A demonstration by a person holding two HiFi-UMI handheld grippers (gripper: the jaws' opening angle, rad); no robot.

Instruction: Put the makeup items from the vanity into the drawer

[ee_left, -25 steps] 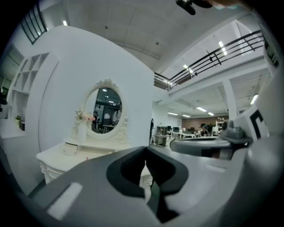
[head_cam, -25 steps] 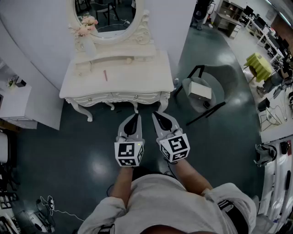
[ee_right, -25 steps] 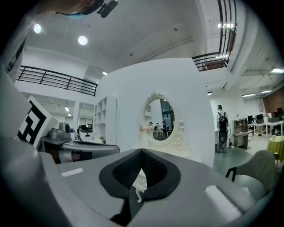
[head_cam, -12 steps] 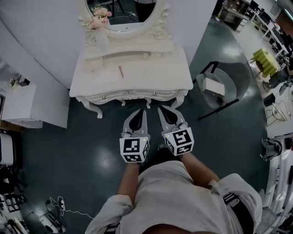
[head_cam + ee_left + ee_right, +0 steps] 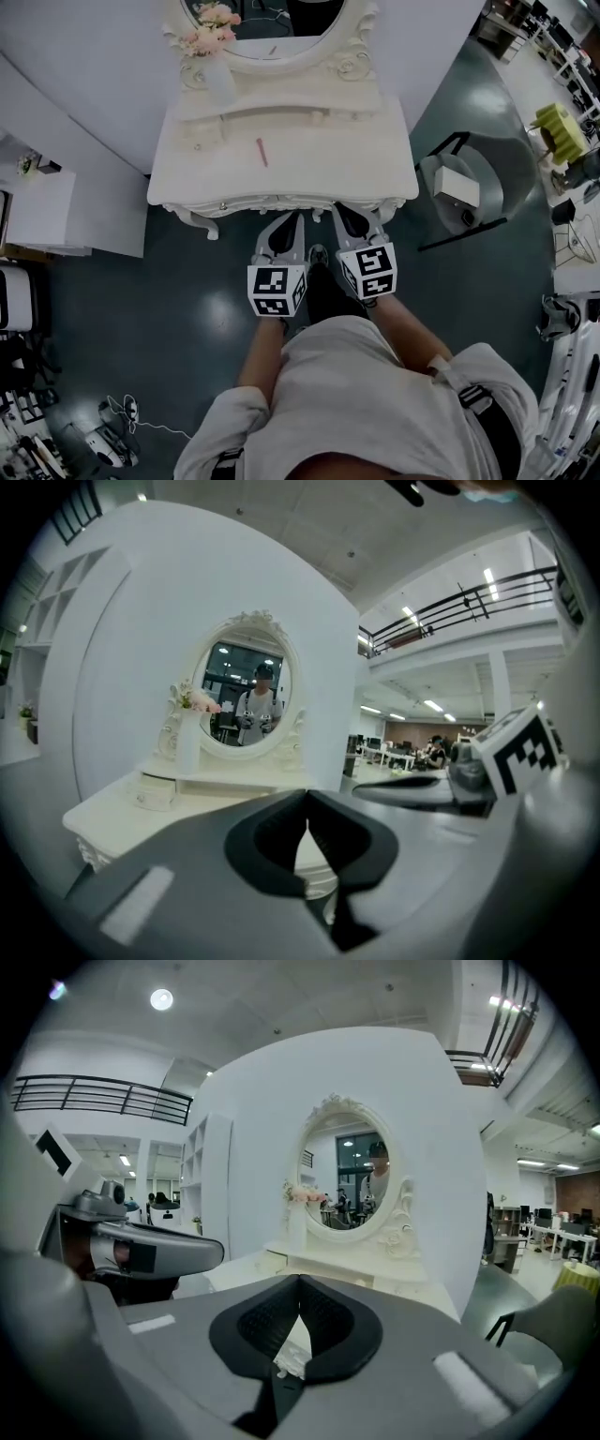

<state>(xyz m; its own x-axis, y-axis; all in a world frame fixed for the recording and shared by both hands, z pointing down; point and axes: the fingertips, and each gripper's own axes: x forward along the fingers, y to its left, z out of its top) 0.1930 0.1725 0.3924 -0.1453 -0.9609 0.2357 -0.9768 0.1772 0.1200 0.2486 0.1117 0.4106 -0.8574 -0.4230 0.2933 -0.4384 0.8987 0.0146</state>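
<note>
Pretty clearly a big open lab or office hall, with a bedroom corner just staged in it. A white vanity (image 5: pixel 281 155) with an oval mirror (image 5: pixel 272 28) is set against a freestanding curved white wall (image 5: pixel 84 84), on a dark polished floor (image 5: pixel 122 309). Rows of desks (image 5: pixel 562 42) are seen off to the side, a railed mezzanine (image 5: pixel 469 592) and strip lights (image 5: pixel 490 577) overhead, cables (image 5: pixel 127 412) left on the floor.
</note>
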